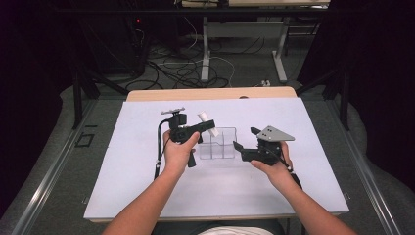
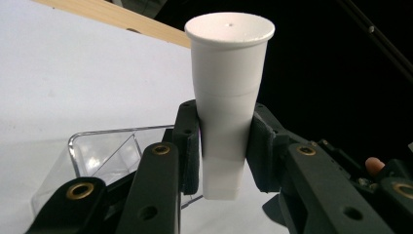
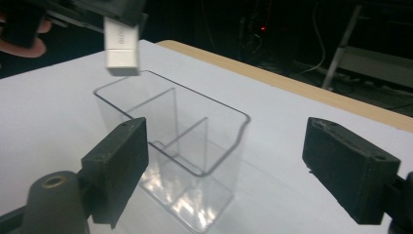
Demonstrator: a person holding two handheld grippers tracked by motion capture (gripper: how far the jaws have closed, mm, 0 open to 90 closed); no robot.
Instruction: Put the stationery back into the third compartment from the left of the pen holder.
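I am holding a white tube (image 2: 228, 105) in my left gripper (image 1: 199, 128), its pads pressing both sides of the lower body while the flat cap end is pointing away from the camera. In the high view the tube is hanging tilted just above the far left corner of a clear divided organizer (image 1: 219, 143), which is sitting on the white tabletop (image 1: 137, 186) between my two hands. My right gripper (image 1: 246, 138) is standing wide open with nothing in it, just beside the organizer's right wall.

Nothing is blocking the way into the compartments; the thin inner partitions are the only thing near the tube's lower end. The white sheet is lying on a wooden table (image 1: 210, 93) whose far edge is showing as a pale strip. Beyond it, the room is dark, with tangled cables (image 1: 181, 71) on the floor and metal desk legs (image 1: 205, 54).

The right gripper view is giving me the organizer's partitions (image 3: 190, 136) clearly and the tube's squared bottom end (image 3: 122, 46) hovering over the far rim. The left gripper view is showing the grip itself and one corner of the organizer (image 2: 104, 151) below.
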